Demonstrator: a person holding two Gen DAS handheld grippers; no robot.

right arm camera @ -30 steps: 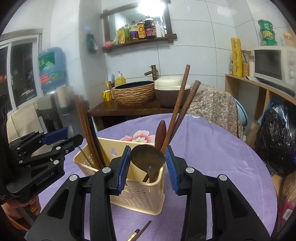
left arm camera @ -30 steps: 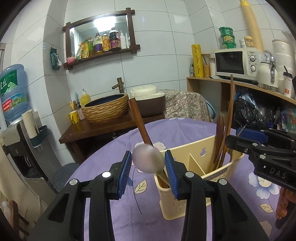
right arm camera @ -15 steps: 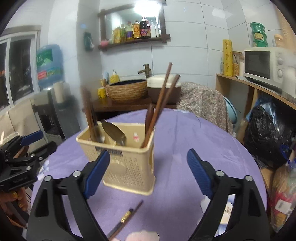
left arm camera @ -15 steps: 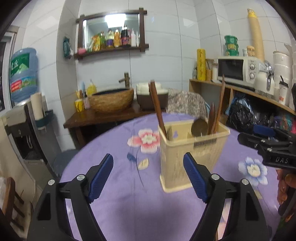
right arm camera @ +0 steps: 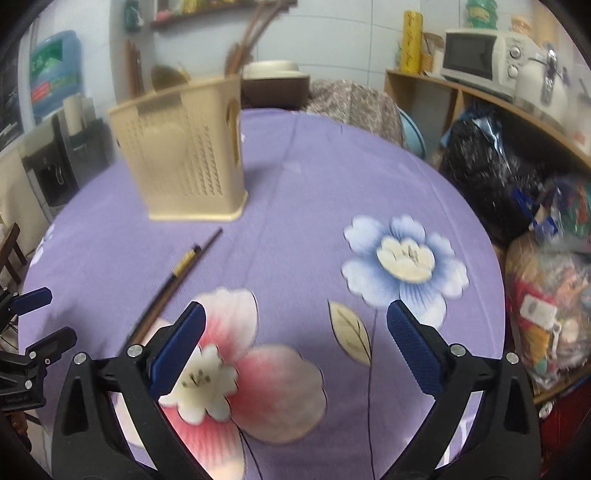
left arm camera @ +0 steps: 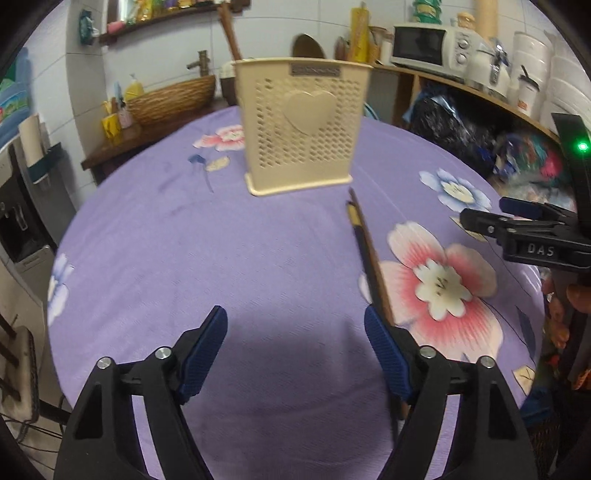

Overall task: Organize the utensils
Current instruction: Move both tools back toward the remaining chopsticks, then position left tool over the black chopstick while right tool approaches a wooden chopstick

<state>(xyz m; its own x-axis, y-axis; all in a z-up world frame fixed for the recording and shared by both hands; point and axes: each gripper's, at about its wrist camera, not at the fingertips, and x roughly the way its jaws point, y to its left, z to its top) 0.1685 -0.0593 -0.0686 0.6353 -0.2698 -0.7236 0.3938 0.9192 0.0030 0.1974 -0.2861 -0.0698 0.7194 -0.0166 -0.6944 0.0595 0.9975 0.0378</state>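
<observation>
Chopsticks (left arm camera: 364, 243) lie just before caddy (left arm camera: 301, 122); both claws gape.

White tiled wall (left arm camera: 280, 33), wooden shelf (right arm camera: 476, 92)

Left gripper (left arm camera: 295, 339): two black moulded plastic arms with triangular cut-outs, silver screw heads at the joints, and ribbed blue pads (left arm camera: 384, 350) on the inner faces. Right gripper (right arm camera: 295, 343): identical build; seen side-on from the left wrist, its body bears the raised letters "DAS" beneath a lit green indicator.
</observation>
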